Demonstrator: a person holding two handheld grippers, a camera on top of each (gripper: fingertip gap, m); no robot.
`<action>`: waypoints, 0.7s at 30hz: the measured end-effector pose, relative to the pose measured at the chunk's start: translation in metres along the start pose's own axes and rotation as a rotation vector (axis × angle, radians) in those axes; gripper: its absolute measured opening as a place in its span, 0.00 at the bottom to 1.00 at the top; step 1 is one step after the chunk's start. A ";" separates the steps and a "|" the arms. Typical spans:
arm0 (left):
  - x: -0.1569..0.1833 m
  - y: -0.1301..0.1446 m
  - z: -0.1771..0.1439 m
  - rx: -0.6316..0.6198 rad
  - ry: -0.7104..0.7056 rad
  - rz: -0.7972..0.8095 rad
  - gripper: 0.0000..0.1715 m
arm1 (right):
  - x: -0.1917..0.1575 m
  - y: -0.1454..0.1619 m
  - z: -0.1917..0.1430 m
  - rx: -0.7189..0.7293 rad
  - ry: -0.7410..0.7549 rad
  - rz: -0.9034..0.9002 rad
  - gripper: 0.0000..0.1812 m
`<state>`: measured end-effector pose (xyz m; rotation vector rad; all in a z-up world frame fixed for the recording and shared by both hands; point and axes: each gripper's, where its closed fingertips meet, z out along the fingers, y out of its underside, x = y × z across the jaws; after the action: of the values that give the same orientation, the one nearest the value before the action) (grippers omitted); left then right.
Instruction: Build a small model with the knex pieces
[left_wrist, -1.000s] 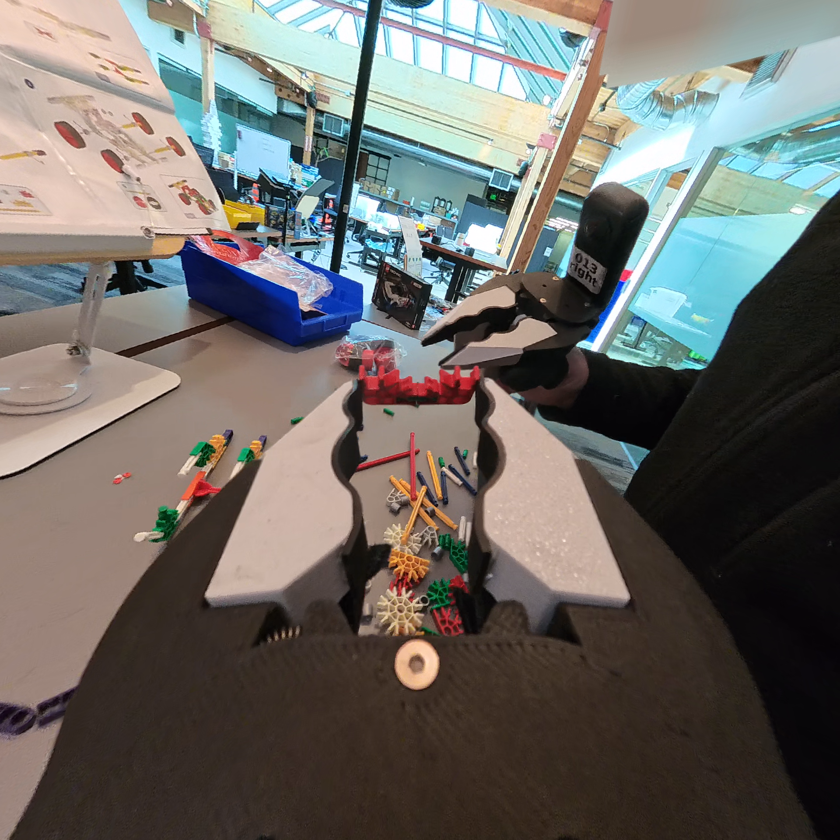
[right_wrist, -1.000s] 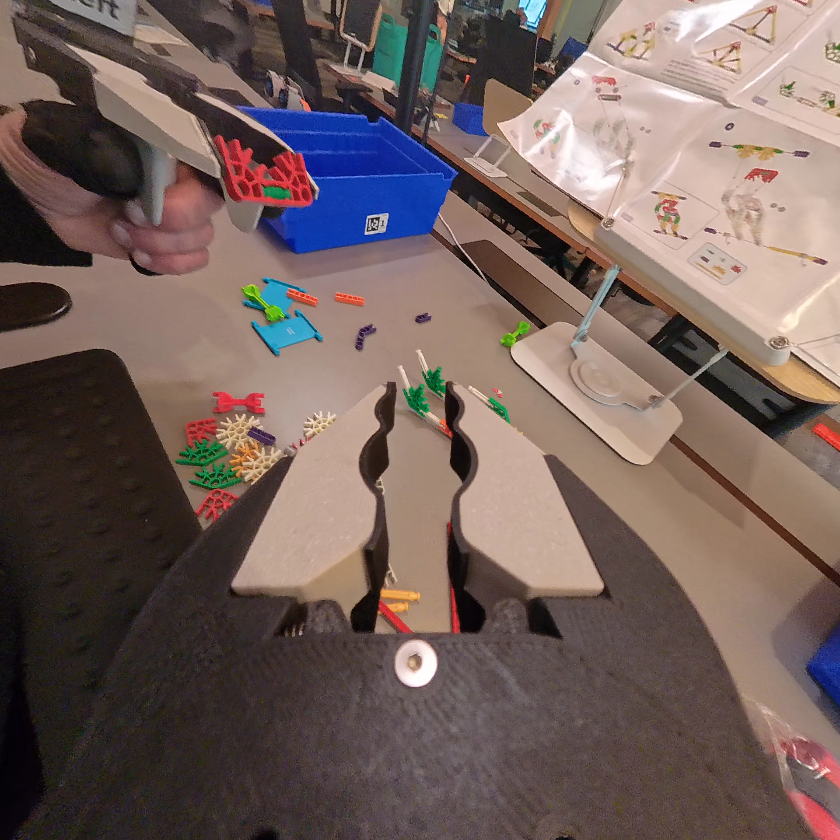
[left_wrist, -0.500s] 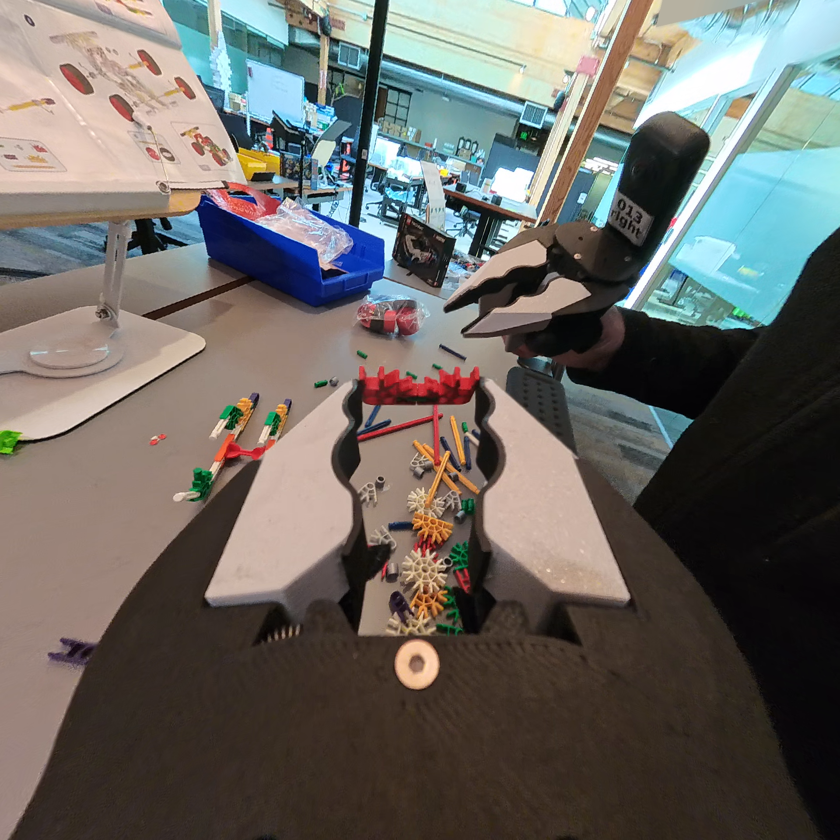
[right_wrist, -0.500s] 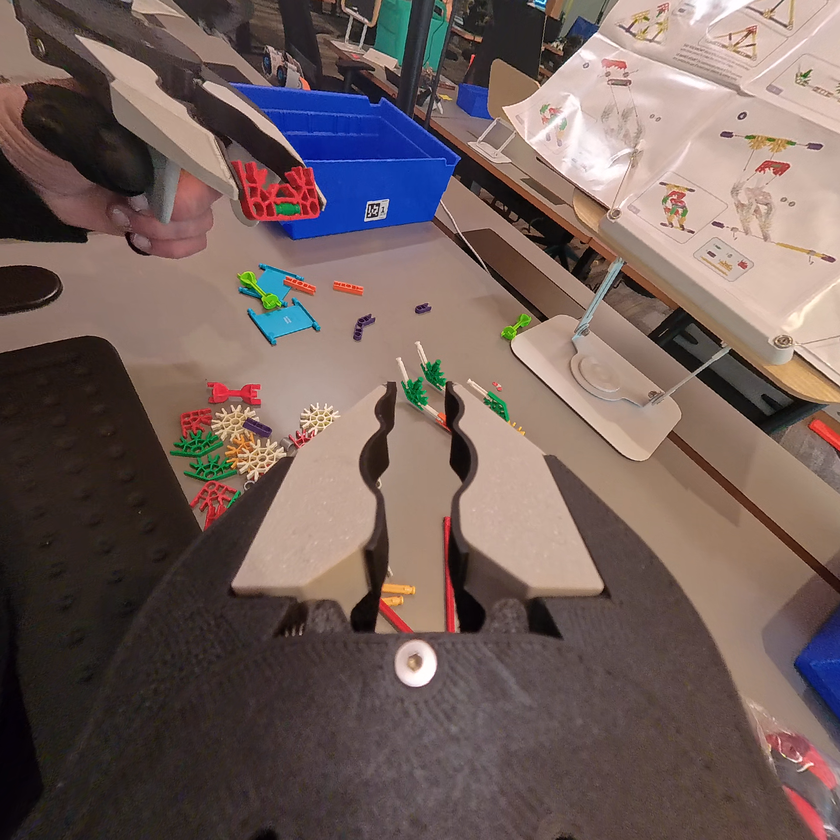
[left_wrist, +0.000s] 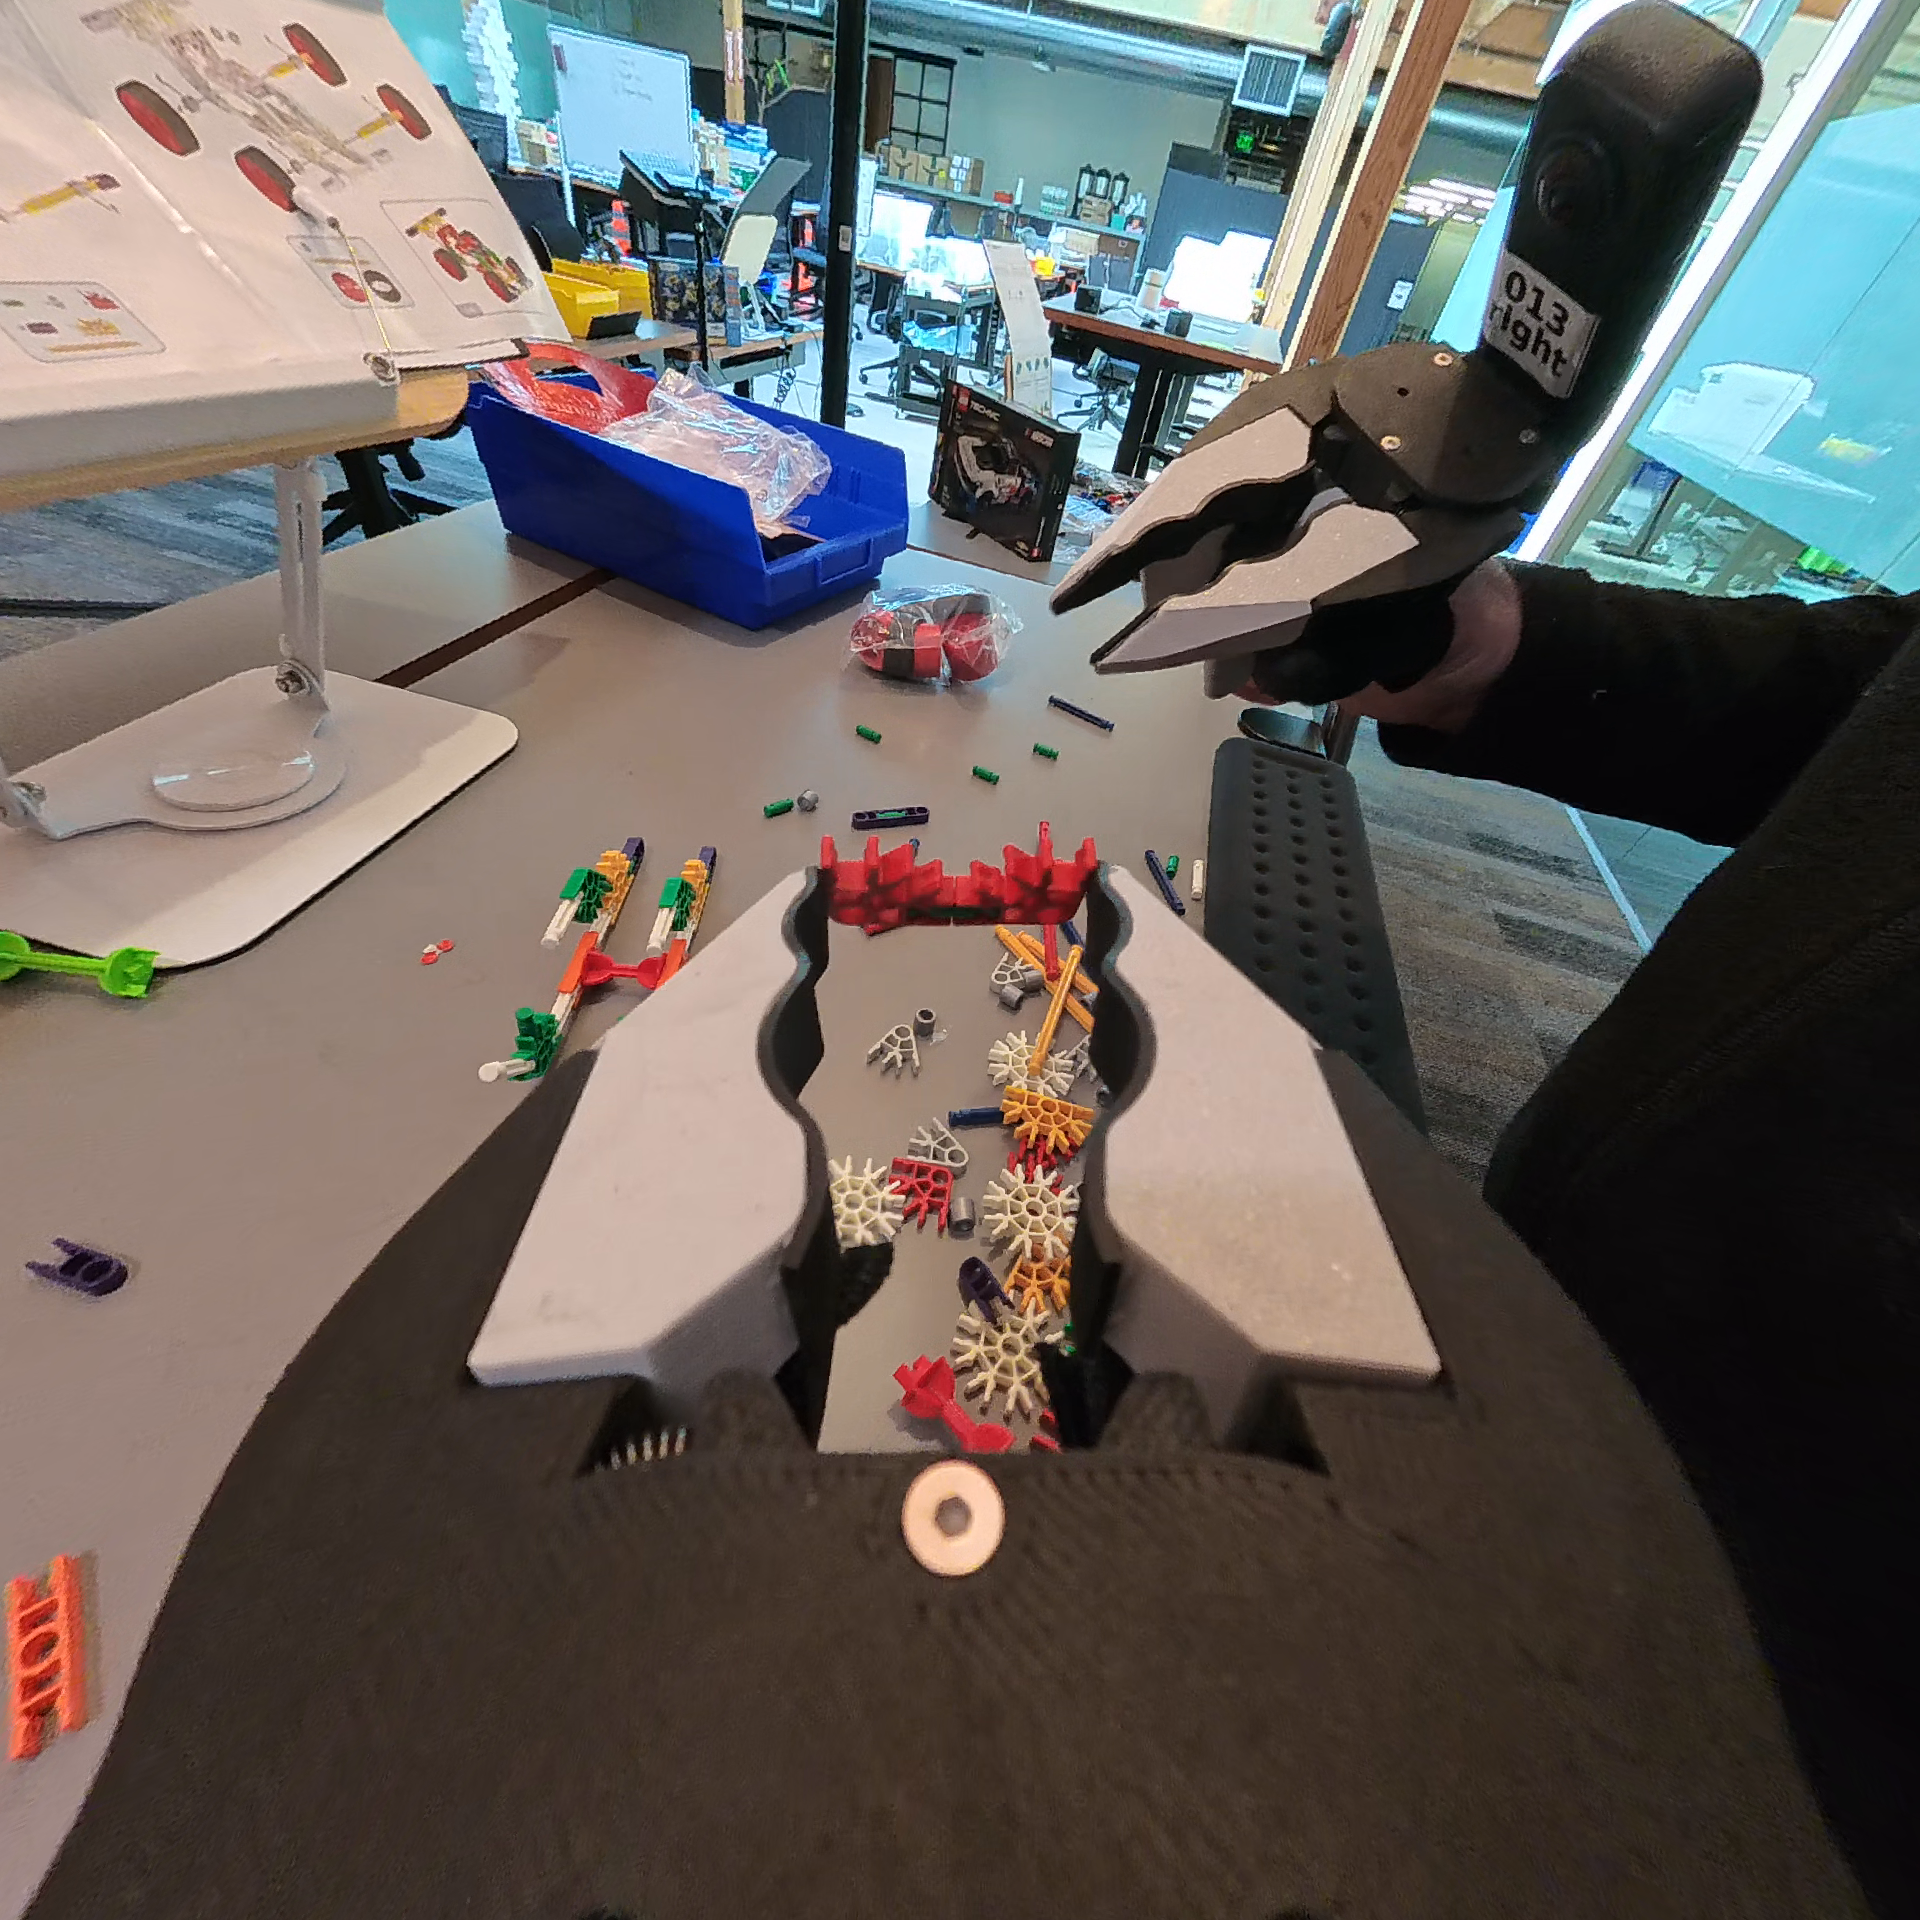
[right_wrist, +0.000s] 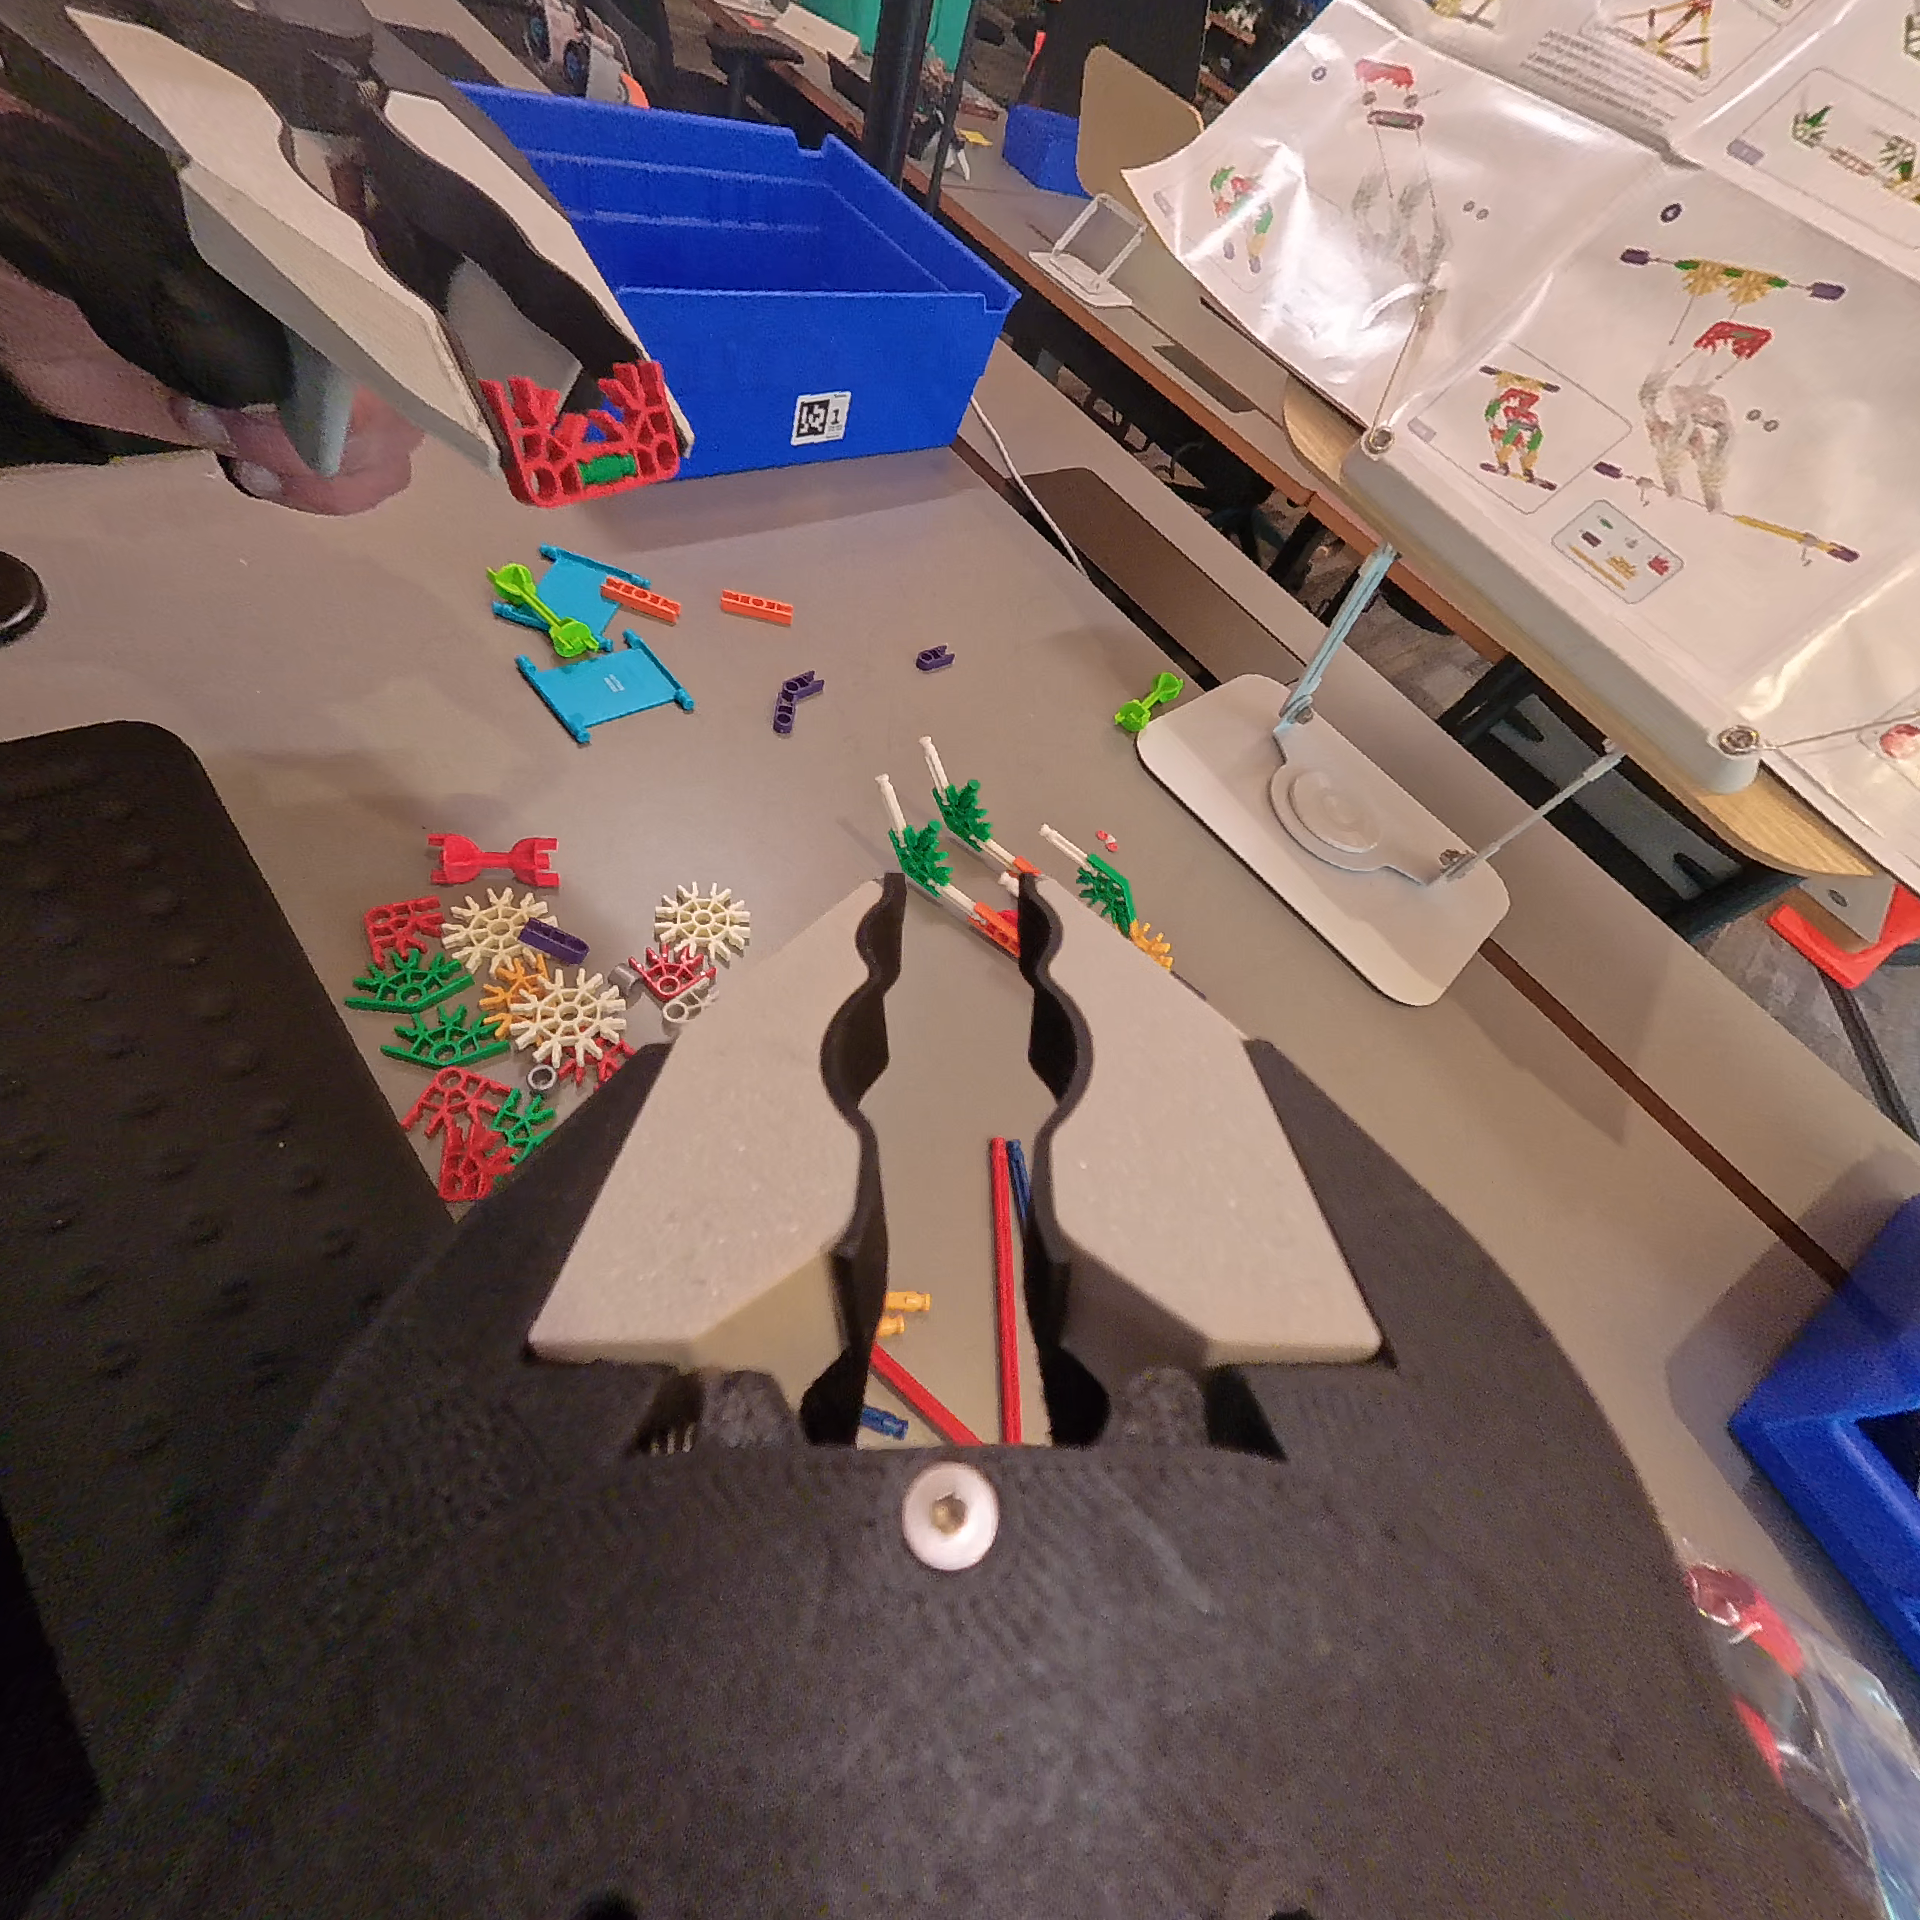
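My left gripper (left_wrist: 956, 868) is shut on a red connector piece (left_wrist: 883, 894), two red fan-shaped connectors joined by a short green rod, and holds it above the grey table (left_wrist: 312, 1122). The right wrist view shows it (right_wrist: 587, 447) at the upper left, in front of a blue bin (right_wrist: 790, 312). My right gripper (right_wrist: 956, 883) is slightly open and empty, hovering over red and blue rods (right_wrist: 1003, 1278). It also shows in the left wrist view (left_wrist: 1091, 629), raised at the upper right. A pile of white, orange, red and green connectors (left_wrist: 1023, 1205) lies below my left gripper.
An instruction sheet on a white stand (right_wrist: 1340, 831) is at the table's edge. A small green, white and orange built part (left_wrist: 613, 935) lies near it. There are also a blue bin with plastic bags (left_wrist: 707, 520), a bag of red wheels (left_wrist: 930, 634), a black perforated pad (left_wrist: 1299, 914), and cyan panels (right_wrist: 603, 686). Across from one pair of fingers to the other is roughly 15 centimetres.
My left gripper has tilted down toward the table with the red piece still in it. The right gripper has drifted slightly and stays open and empty.
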<state>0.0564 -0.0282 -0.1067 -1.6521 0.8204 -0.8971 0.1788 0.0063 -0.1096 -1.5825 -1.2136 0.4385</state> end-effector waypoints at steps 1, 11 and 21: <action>-0.001 0.001 -0.001 -0.003 -0.001 0.000 0.28 | 0.001 0.001 -0.001 -0.004 0.007 0.002 0.11; -0.004 0.020 -0.001 -0.086 -0.003 0.023 0.27 | 0.007 0.012 -0.006 -0.038 0.047 0.022 0.11; -0.008 0.041 -0.002 -0.143 -0.011 0.021 0.28 | 0.008 0.024 -0.003 -0.075 0.054 0.027 0.11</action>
<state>0.0475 -0.0310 -0.1475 -1.7676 0.9107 -0.8298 0.1961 0.0127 -0.1275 -1.6658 -1.1809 0.3691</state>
